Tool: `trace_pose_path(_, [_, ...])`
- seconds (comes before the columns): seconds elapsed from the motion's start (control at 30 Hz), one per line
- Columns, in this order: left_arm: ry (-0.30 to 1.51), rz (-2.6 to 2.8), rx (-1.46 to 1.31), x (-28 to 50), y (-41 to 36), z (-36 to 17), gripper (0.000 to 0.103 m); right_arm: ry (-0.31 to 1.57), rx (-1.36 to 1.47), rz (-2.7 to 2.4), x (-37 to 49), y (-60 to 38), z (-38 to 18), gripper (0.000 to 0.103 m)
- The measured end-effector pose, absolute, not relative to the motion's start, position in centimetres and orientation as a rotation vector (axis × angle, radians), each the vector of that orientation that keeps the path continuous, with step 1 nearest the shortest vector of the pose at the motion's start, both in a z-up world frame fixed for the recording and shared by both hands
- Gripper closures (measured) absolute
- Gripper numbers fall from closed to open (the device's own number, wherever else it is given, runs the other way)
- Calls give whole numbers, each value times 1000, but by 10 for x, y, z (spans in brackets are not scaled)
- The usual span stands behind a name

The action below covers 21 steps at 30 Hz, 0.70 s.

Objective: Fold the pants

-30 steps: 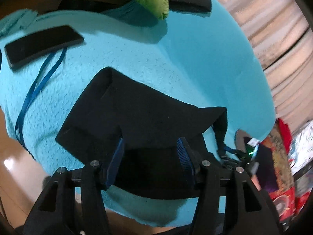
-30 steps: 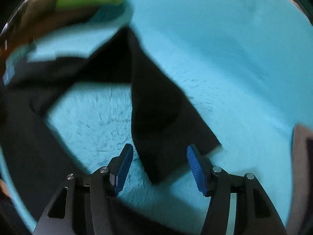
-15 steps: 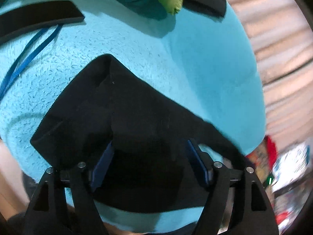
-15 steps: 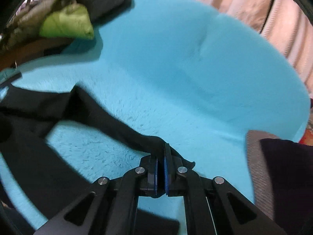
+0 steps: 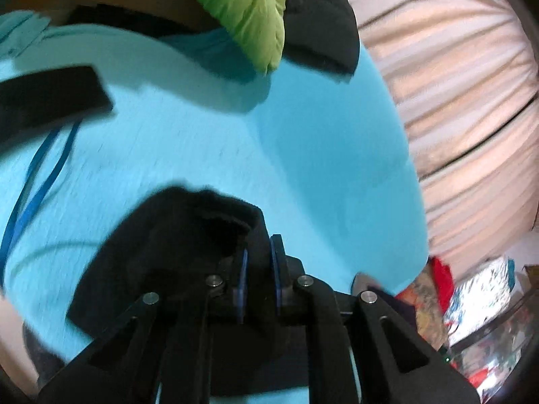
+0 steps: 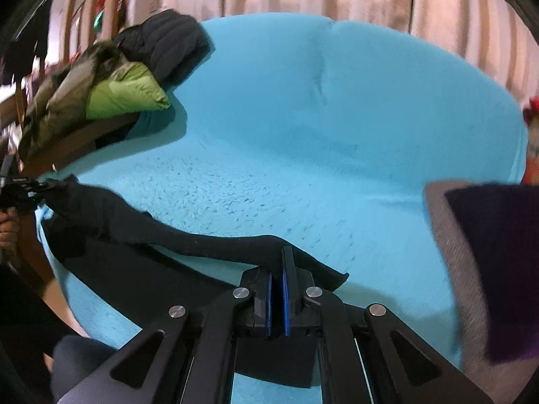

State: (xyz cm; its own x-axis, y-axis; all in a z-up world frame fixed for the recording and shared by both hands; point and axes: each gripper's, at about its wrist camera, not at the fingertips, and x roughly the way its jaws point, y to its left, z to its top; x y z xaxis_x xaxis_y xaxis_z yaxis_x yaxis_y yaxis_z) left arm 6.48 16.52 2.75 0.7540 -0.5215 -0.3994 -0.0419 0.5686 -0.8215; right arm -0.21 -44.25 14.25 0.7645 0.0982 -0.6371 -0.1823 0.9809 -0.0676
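The black pants [image 5: 161,252] lie on a turquoise fleece blanket [image 5: 303,141]. My left gripper [image 5: 258,256] is shut on a bunched edge of the pants and lifts it off the blanket. My right gripper [image 6: 277,269] is shut on another edge of the pants [image 6: 141,232], which stretch in a dark band to the left towards my left gripper [image 6: 20,192] at the far left of the right wrist view. The blanket [image 6: 337,128] spreads wide beyond the pants.
A green and black puffy jacket [image 5: 269,17] lies at the blanket's far edge; it also shows in the right wrist view [image 6: 128,97]. A black phone [image 5: 47,97] with a blue lanyard [image 5: 37,192] lies at left. A grey and dark cushion [image 6: 488,262] sits at right. Beige curtains [image 5: 454,101] hang behind.
My left gripper has shut on the pants and pulled the fabric up and bunched it. My right gripper shut on the pant edge earlier and has lifted it, stretching the cloth.
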Motion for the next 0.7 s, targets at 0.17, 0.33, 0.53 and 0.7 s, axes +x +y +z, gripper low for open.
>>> trace_pose_path(0.17, [665, -233, -995, 118, 174, 10, 94, 761, 5, 138, 40, -463, 118, 100])
trace_pose_path(0.33, [688, -198, -1028, 162, 170, -19, 92, 835, 141, 112, 93, -482, 92, 100])
trace_pose_path(0.53, [654, -149, -1054, 173, 172, -24, 51, 917, 137, 31, 169, -488, 51, 97])
trace_pose_path(0.7, [600, -140, -1001, 158, 170, -4, 41, 889, 89, -80, 183, -493, 45, 79])
